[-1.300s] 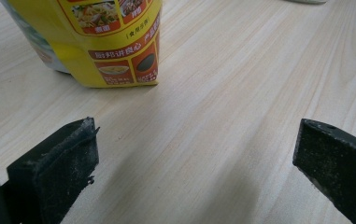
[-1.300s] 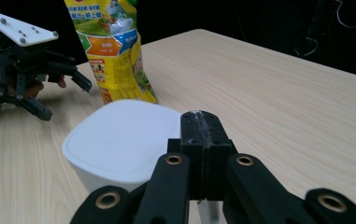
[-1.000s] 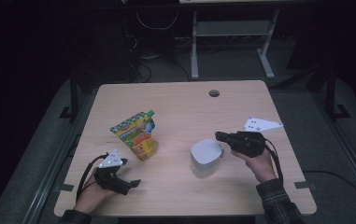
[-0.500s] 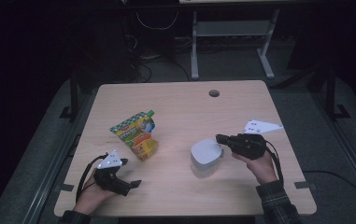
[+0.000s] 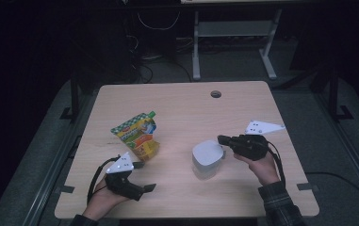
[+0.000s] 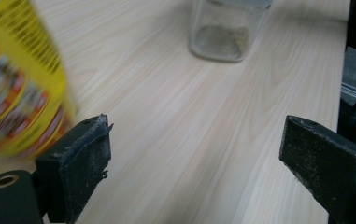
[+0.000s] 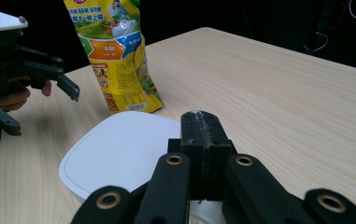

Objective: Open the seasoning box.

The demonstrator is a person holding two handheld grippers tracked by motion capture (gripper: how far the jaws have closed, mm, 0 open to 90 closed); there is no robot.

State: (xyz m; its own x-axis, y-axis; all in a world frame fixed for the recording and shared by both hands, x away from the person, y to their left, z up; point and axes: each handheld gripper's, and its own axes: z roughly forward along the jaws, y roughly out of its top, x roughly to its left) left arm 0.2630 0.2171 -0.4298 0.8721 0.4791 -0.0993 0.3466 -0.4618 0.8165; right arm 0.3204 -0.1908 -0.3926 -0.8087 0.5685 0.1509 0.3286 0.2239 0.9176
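Left gripper (image 5: 142, 176), held low at the table's near-left corner: 2 black jaws spread wide, nothing between them. They have just been closing a little, and the gap is bare. In the left gripper view the pads (image 6: 84, 156) are blocky, matte, rubbery and frayed at the edges. A grey triangular plate sits on top of the body, and a black cable loops off behind the hand.

Just beyond it stands the pouch (image 5: 137, 136): glossy yellow-and-green printed plastic film with a green cap at the upper corner, leaning slightly. It is near the left gripper but clear of the jaws, and blurs along the left edge of the left gripper view. The right gripper view shows its creased, shiny front and flat crimped base on the wood.

Table (image 5: 182, 108): pale laminate with straight wood grain, rounded corners and 1 dark round hole near the far edge.

Right of centre, the container (image 5: 207, 159): clear, square-sided with rounded corners, under a smooth white lid (image 7: 119, 154). It stands upright, well apart from the pouch. Whatever is inside reads as a dull greyish layer at the bottom in the left gripper view; I cannot tell what it is.

Right gripper (image 5: 222, 140): jaws pressed together, tip over the lid's right edge. Whether it touches the lid is unclear.
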